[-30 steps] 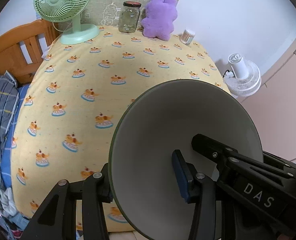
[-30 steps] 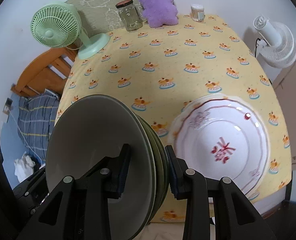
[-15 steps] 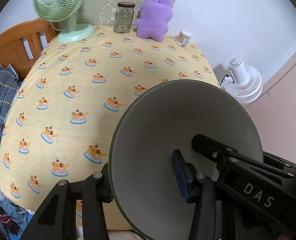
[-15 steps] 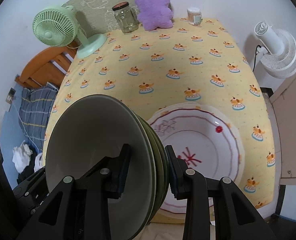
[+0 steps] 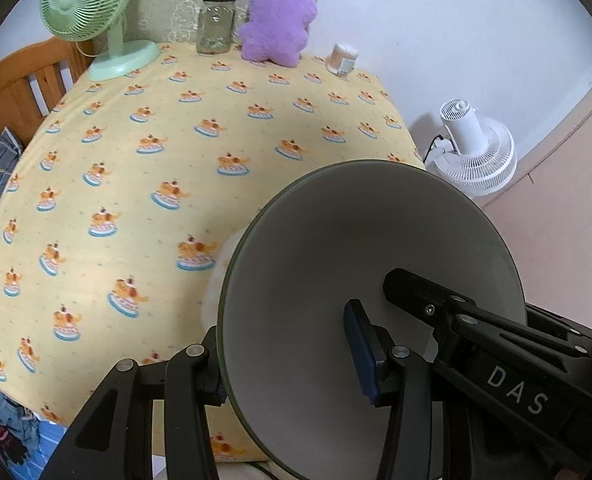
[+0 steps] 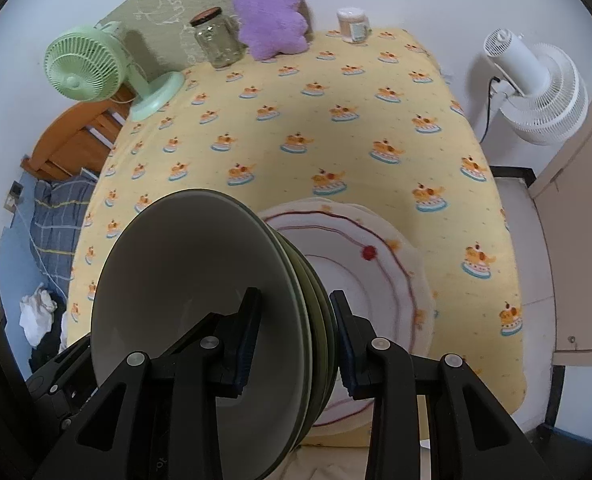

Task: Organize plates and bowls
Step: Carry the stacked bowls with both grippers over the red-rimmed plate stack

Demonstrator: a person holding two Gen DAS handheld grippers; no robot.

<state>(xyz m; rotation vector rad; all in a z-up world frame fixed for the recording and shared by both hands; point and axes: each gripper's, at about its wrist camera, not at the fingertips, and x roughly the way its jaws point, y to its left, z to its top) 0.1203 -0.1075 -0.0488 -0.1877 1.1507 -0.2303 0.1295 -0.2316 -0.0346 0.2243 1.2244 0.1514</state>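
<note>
- Plates, a nested stack of grey-white glazed ceramic rimmed in olive green (image 6: 215,312), are held on edge, clear of the table; both grippers pinch the same stack.
- Left gripper (image 5: 291,356): fingers closed to the stack's thickness, its blue-padded finger (image 5: 360,350) pressed inside the concave face, the other behind the rim at 7 o'clock.
- Right gripper (image 6: 296,334): jaws narrowed onto the stack, pads bearing on both faces.
- Change: over the last second the view has swung across the yellow cartoon-print tablecloth (image 6: 336,120), and the large white scalloped plate with red line decoration (image 6: 384,280) has slid from 4 o'clock to sit directly behind the stack. Judged meaning: the stack is being lined up for setting onto that plate.
- Materials: both wares look hard, smooth and glossy, so likely slippery against each other; the cloth is matte and soft.
- Far edge, 11 to 1 o'clock: mint-green plastic desk fan (image 6: 83,66), clear glass jar (image 6: 217,40), fuzzy purple plush toy (image 6: 271,12).
</note>
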